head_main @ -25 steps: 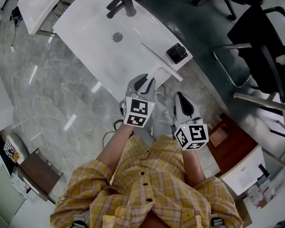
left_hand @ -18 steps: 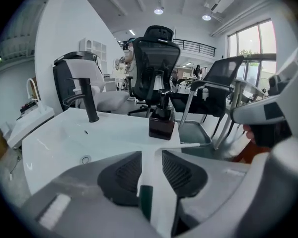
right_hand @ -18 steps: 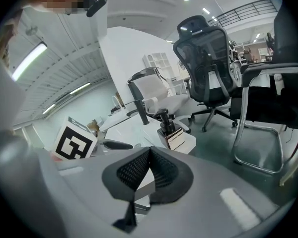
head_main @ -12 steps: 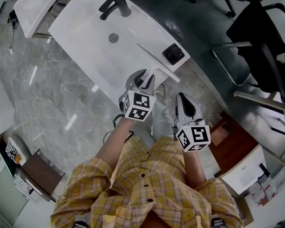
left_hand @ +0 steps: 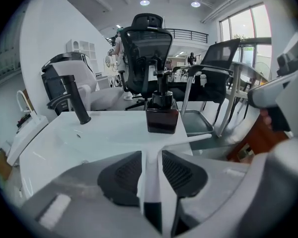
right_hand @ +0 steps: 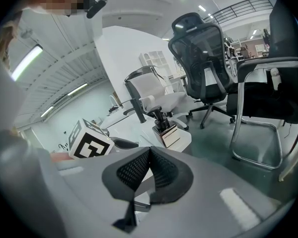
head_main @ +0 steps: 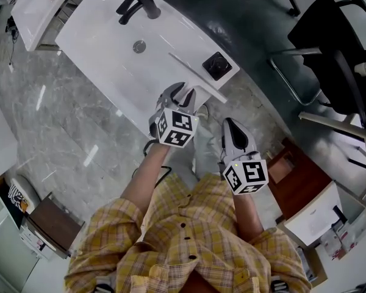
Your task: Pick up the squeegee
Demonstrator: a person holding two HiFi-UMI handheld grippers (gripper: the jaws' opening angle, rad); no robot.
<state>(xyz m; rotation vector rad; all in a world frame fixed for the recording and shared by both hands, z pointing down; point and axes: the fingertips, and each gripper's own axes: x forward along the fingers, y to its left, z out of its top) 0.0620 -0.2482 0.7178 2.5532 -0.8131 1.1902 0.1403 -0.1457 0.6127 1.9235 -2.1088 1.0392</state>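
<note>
Both left fingers [left_hand: 119,180], just opened, straddle the squeegee [left_hand: 152,172] handle.

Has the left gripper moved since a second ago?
Yes. The left gripper has advanced toward the pump bottle on the sink. Its jaws, just opened, now straddle the squeegee handle.

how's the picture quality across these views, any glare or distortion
Head view: light streaks glare on the glossy floor, and the white sink looks nearly washed out. Left gripper view: fisheye with dark corners; the squeegee up close looks soft. Right gripper view: the chair frame bows.
</note>
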